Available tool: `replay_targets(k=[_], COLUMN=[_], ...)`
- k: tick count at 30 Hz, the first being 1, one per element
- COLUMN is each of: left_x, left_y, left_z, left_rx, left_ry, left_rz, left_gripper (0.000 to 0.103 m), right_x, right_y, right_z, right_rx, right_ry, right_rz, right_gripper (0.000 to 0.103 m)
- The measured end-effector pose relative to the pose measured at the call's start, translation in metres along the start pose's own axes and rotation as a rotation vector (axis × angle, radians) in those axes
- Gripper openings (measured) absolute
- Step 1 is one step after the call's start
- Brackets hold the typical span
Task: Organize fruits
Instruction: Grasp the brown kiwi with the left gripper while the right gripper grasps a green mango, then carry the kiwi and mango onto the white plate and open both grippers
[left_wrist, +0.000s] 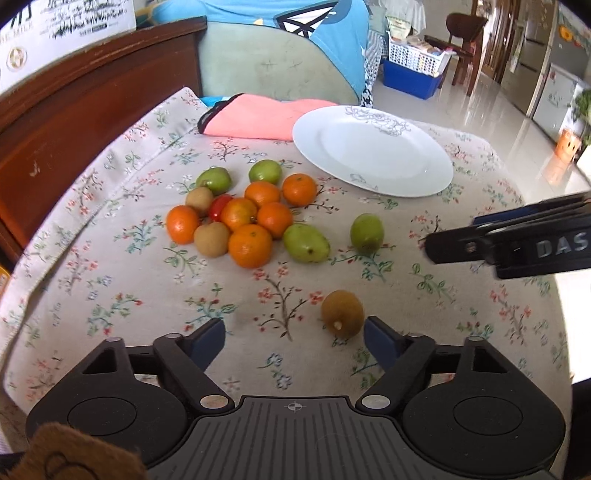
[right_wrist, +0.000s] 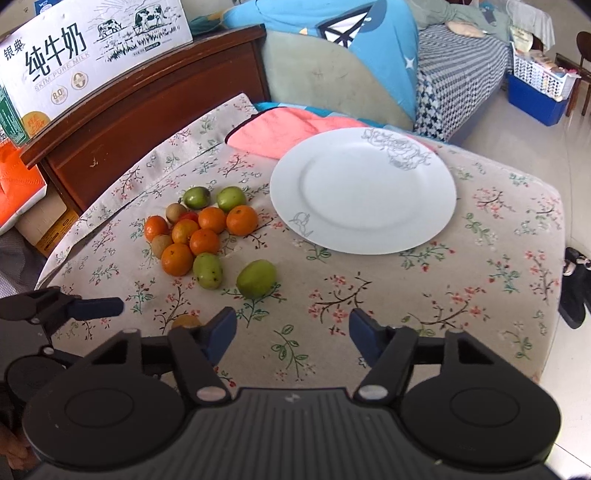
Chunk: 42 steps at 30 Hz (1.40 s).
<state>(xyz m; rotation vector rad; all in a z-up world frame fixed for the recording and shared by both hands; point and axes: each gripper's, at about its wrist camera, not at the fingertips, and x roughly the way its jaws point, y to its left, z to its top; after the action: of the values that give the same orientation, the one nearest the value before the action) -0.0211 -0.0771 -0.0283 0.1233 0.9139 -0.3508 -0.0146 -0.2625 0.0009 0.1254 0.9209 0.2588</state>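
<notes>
Left tool (left_wrist: 294, 332): blue-padded fingers apart, nothing between them. A single brown fuzzy kiwi (left_wrist: 342, 313) lay on the cloth just inside the right-hand pad, at lower centre of the left wrist frame; contact with the pad could not be settled. In the right wrist frame this kiwi was mostly hidden behind the near finger.

Right tool (right_wrist: 293, 330): fingers apart, empty, only the flowered tablecloth (right_wrist: 480, 258) showing between them. It hung over bare cloth at lower centre of its own frame.

Outward from there: a loose round green fruit (right_wrist: 256, 278) sat just beyond the right tool, towards centre frame. Further up and left, a tight cluster of orange mandarins (right_wrist: 207, 236), with more green fruits, two more brown kiwis and one small red fruit, all touching or nearly so. The white ceramic plate with grey line drawing (right_wrist: 364, 236) lay at upper centre right, with no fruit on it. A pink folded cloth (right_wrist: 269, 136) lay behind the plate. The desk (right_wrist: 546, 206) under the cloth carried everything.

Judgement: the task was at its opening step, no fruit yet sorted onto the plate. The left tool seemed lined up for the lone kiwi. The next move would call for centring the fingers around it, since it sat off to one side, then closing gently on the soft fruit.
</notes>
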Motion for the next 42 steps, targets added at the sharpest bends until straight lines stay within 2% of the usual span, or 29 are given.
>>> replay_targets(k=[8,12,17,21,29,34,42], left_x=[0.004,0.005,0.007,0.007,0.012,0.011,0.008], left_y=[-0.009,-0.013,-0.013,-0.014,-0.017,-0.013,-0.002], left_z=[0.001,0.001,0.002,0.001,-0.003,-0.002,0.001], left_rx=[0.025,0.035,0.027,0.02,0.037,0.019,-0.037], left_ry=[-0.037,-0.041,-0.043,-0.041,-0.032,-0.04,-0.062], left_rz=[-0.022,-0.042,-0.05,-0.074,-0.063,-0.092,-0.091], left_gripper=[0.064,0.051,0.049,0.041,0.04,0.024,0.024], right_x=[0.024,0.035,0.041,0.047,0.055,0.059,0.055], right_y=[0.005,0.01,0.014,0.018,0.017,0.018,0.019], right_z=[0.01,0.012,0.017,0.021,0.021,0.019,0.021], right_rx=[-0.028,-0.049,-0.068,-0.086,-0.085,-0.095,-0.099], right_ry=[0.01,0.018,0.002,0.002,0.018,0.021,0.007], right_rz=[0.056,0.067,0.077,0.081,0.071,0.065,0.069], right_gripper=[0.056,0.05,0.046,0.042,0.04,0.032,0.032])
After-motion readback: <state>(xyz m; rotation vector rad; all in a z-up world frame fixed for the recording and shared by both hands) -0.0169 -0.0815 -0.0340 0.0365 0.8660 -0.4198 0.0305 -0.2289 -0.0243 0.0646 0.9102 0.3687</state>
